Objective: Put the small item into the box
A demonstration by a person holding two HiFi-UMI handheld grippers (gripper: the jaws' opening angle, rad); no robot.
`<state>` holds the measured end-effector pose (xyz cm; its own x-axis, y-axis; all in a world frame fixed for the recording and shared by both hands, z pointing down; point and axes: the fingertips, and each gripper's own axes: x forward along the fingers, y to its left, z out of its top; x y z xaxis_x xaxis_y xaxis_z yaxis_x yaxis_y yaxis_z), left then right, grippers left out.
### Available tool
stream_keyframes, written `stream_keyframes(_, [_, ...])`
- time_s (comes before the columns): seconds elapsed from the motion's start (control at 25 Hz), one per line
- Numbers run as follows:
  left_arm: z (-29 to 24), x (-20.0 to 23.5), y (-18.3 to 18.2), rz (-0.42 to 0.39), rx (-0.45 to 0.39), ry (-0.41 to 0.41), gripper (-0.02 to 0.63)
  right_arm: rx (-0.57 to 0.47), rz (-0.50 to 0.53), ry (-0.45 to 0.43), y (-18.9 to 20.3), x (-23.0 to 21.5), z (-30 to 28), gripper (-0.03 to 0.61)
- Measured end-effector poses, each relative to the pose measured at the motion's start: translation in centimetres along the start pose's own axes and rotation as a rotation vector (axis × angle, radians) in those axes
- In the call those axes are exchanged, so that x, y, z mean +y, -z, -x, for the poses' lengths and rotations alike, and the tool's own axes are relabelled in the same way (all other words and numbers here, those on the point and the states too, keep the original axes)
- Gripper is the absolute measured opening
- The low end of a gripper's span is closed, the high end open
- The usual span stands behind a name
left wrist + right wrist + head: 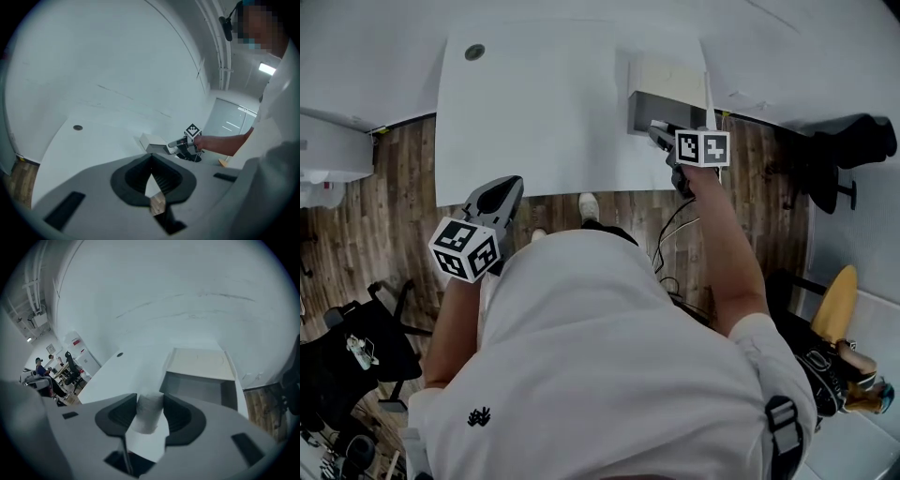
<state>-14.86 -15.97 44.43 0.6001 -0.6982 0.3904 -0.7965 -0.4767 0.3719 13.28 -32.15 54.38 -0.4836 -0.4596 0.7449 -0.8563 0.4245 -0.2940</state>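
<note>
My right gripper [150, 401] has its jaws pinching the small item [147, 412], the open box [194, 386] on the bench [126, 369] lies just ahead and slightly right, and my left gripper [151, 158] trails with its jaws pressed together.

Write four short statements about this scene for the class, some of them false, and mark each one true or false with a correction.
1. The right gripper grips a small white item between its jaws. True.
2. The small white item already lies inside the box. False: it is between the right gripper's jaws, short of the box.
3. The box stands open on the table. True.
4. The left gripper is holding the box. False: it is empty, its jaws together, at the table's near edge and away from the box.
</note>
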Motion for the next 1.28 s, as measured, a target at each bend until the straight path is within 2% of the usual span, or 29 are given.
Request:
stream_keyframes(0.24, [-1.7, 1.2, -1.4, 0.031, -0.027, -0.080, 0.006, 0.081, 0.041, -0.015, -1.9, -3.2, -4.4, 0.183])
stream_keyframes(0.56, [-3.2, 2.3, -2.3, 0.051, -0.022, -0.155, 0.006, 0.202, 0.078, -0.046, -0.7, -5.1, -9.3, 0.183])
stream_keyframes(0.84, [-4.7, 2.0, -3.0, 0.039, 0.002, -0.181, 0.006, 0.309, 0.116, -0.073, 1.2, -5.4, -11.8, 0.185])
stream_keyframes(1.28, [-5.4, 1.4, -3.0, 0.043, 0.028, -0.190, 0.006, 0.369, 0.099, -0.092, 2.9, -5.1, -13.3, 0.192])
